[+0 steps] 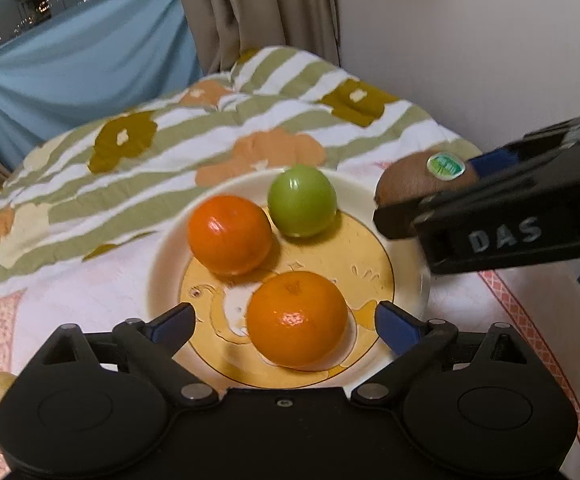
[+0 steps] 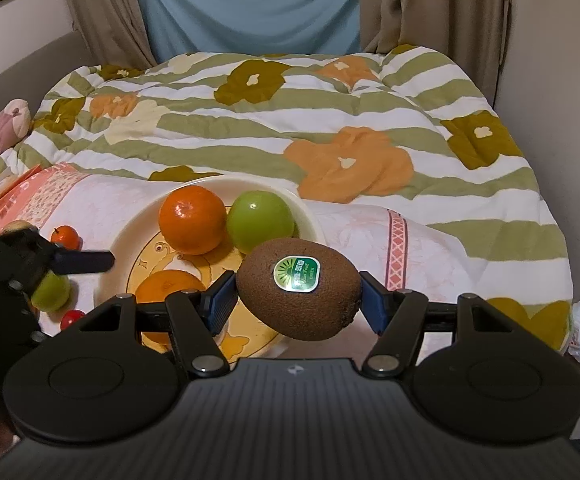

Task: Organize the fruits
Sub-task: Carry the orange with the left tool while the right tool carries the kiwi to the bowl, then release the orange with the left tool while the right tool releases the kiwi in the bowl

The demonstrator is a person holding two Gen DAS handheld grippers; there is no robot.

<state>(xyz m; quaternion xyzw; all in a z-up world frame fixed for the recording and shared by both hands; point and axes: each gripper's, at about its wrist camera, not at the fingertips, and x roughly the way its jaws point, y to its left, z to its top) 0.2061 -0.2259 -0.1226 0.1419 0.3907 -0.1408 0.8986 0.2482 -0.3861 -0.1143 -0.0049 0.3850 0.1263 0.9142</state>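
Fruits: kiwi [image 2: 299, 289] clamped lengthwise in the right tongs [image 2: 298, 300], low centre of the right view, angled down over the plate [image 1: 170, 248] rim, probably to join two oranges and a green fruit [image 1: 302, 201], while the left tongs [image 1: 286, 326] gape empty around the near orange [image 1: 297, 320], not touching.

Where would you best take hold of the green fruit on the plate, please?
Grip the green fruit across its round middle, coming from above. It sits at the far rim of the plate, close beside an orange, so one finger needs the narrow gap there; a low approach would likely bump the orange.
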